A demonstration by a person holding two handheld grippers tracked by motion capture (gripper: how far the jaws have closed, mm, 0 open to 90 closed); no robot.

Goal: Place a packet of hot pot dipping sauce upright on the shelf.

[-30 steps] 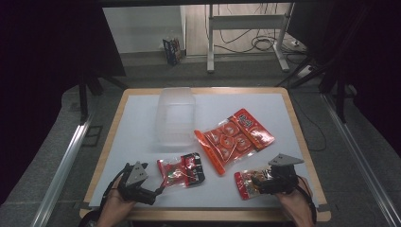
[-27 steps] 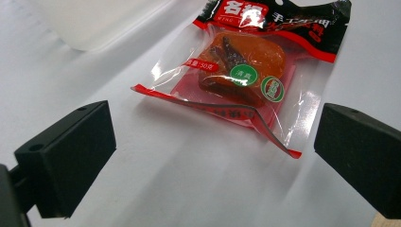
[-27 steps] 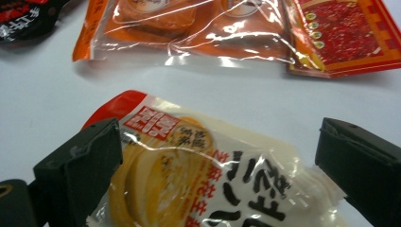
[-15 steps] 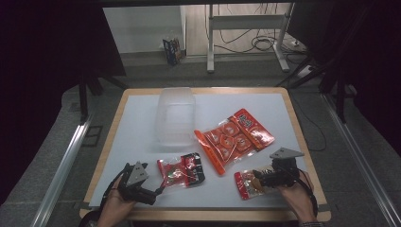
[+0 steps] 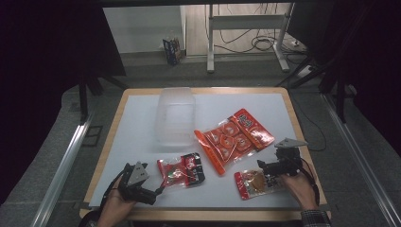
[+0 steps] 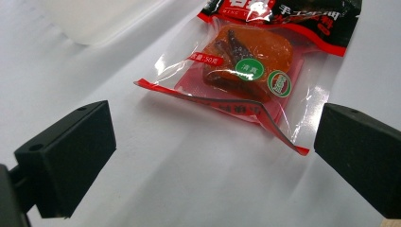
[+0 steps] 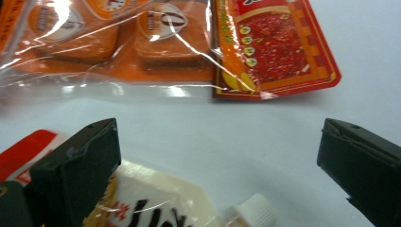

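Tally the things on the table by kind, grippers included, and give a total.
Small snack packets: 2, one black-topped, one with a white screw cap
Large orange multi-pack bag: 1
Clear plastic container: 1
Handheld grippers: 2, left gripper and right gripper, both with jaws open
Total: 6

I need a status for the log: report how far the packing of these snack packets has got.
Nothing looks packed yet: the clear plastic container holds no packet, and the large orange multipack lies beside it. In hand: the left hand-held gripper, open, faces the small red packet; the right hand-held gripper, open, sits over the capped sauce pouch. All three remain.
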